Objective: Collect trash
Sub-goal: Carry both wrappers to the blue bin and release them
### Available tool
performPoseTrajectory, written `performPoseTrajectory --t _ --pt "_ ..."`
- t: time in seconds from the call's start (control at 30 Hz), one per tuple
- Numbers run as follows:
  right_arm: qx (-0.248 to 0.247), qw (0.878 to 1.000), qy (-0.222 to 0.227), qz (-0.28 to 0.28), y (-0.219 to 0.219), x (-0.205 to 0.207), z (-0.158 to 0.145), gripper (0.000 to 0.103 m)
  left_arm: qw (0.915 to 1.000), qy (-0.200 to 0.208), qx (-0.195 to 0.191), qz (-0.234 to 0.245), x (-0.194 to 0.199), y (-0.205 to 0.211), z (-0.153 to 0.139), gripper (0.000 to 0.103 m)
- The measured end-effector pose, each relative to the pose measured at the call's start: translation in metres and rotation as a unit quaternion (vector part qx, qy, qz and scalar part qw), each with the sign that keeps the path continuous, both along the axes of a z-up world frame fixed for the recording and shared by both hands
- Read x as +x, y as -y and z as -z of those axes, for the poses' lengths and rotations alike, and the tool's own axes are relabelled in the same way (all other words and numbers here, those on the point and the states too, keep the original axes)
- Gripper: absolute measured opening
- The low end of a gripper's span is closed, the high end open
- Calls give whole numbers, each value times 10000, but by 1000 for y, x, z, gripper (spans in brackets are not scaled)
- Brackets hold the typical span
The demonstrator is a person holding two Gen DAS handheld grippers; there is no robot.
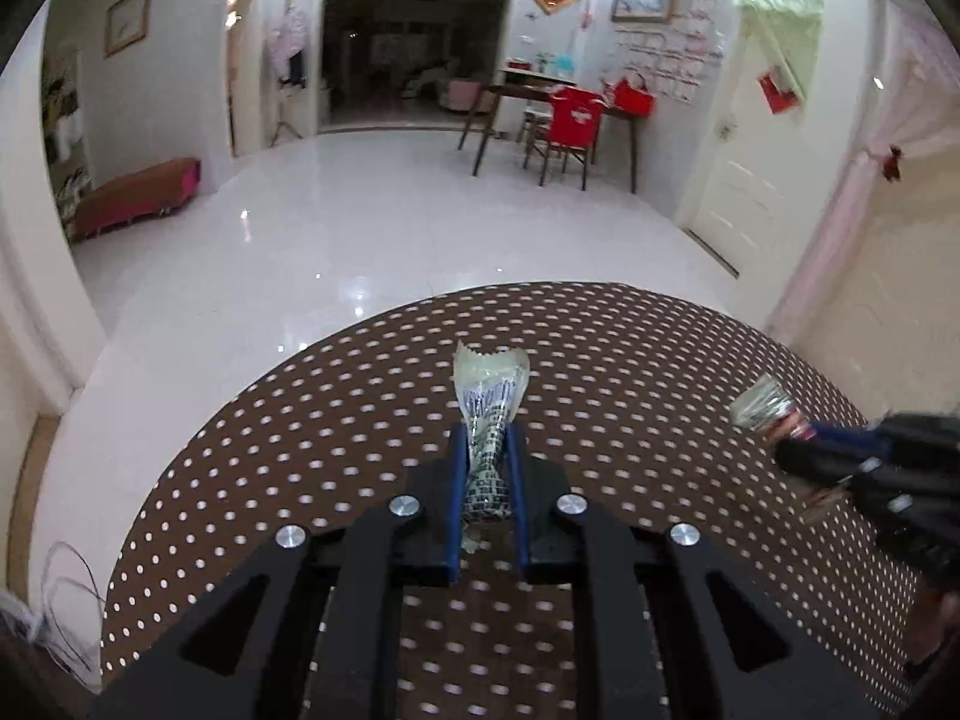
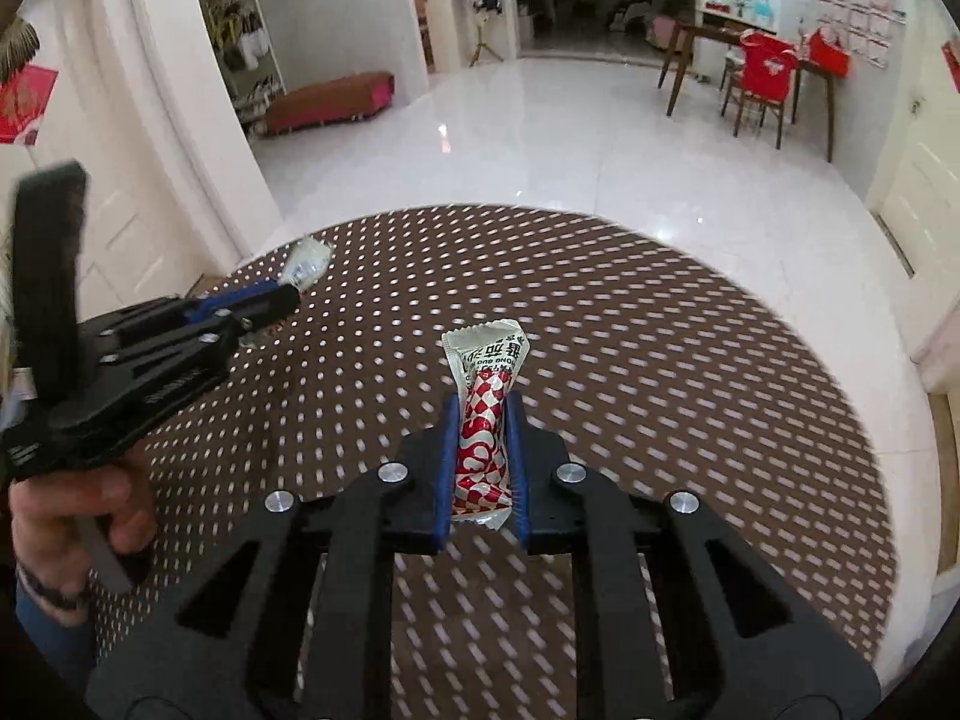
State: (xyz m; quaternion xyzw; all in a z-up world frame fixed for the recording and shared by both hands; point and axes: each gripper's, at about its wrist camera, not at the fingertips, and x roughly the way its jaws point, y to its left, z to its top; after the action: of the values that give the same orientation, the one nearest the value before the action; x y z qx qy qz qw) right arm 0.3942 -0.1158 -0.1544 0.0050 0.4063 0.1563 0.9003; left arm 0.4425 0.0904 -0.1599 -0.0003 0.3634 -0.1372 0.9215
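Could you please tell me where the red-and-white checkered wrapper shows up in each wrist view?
Left wrist view: red-and-white checkered wrapper at the right edge, blurred, pinched in the right gripper.
Right wrist view: lower centre, upright, pinched in the same gripper.
Shared landmark: the red chair by the far table.

surface inspected: one round desk, covered by a dark brown cloth printed with regular rows of small white dots. the cloth lies flat across the top and reaches the curved far edge in both views. no loose item is seen resting directly on the visible cloth. the desk stands on a glossy white tiled floor, which reflects the ceiling lights.
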Motion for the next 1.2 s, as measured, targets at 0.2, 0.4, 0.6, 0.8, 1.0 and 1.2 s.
performPoseTrajectory --t 0.2,0.4,0.6,0.8,1.0,1.2 --pt "248 9990 286 256 65 -38 -30 15 9988 256 44 408 -40 48 -27 12" --pt "547 9963 557 348 122 -79 -54 15 9960 485 23 750 -89 103 -47 12" --pt "704 9928 815 523 173 -118 -72 15 9921 659 22 1064 -131 165 -63 13" --pt "846 9869 1077 852 227 -160 -86 15 9877 727 -72 1381 -162 223 -73 13" --pt "971 9786 1200 1360 292 -177 -91 15 9806 653 -340 1816 -188 280 -76 13" --pt "1150 9695 896 1971 362 -193 -55 16 9726 273 -390 2275 -210 354 -47 13"
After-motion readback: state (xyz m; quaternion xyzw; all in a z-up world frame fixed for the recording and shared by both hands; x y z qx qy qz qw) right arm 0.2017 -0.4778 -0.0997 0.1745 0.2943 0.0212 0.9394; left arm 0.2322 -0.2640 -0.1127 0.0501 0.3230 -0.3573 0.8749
